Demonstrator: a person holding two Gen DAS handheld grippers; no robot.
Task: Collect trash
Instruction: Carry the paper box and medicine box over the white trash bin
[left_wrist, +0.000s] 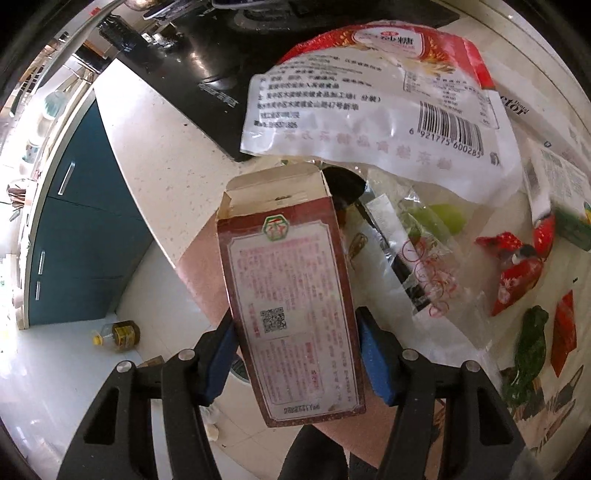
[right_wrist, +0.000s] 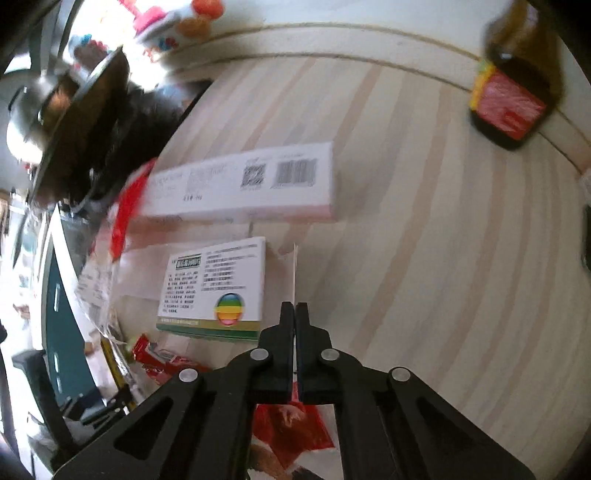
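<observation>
In the left wrist view my left gripper (left_wrist: 297, 343) is shut on a dark red carton (left_wrist: 288, 295) with an open top flap, held above the counter edge. Behind it lie a large white and red sugar bag (left_wrist: 373, 92), clear plastic wrappers (left_wrist: 424, 258), red candy wrappers (left_wrist: 517, 266) and a green wrapper (left_wrist: 528, 343). In the right wrist view my right gripper (right_wrist: 295, 314) is shut on a thin white and red sheet of packaging (right_wrist: 294, 277), seen edge-on, with its red part (right_wrist: 291, 424) below the fingers. A long white box (right_wrist: 243, 181) and a small white and green box (right_wrist: 218, 288) lie ahead.
A black stove top (left_wrist: 207, 62) lies at the back left of the pale counter (left_wrist: 155, 147). Blue cabinets (left_wrist: 81, 229) and an oil bottle (left_wrist: 122, 334) on the floor are lower left. A dark sauce bottle (right_wrist: 517, 85) stands at the back right of the striped wooden surface (right_wrist: 443, 240).
</observation>
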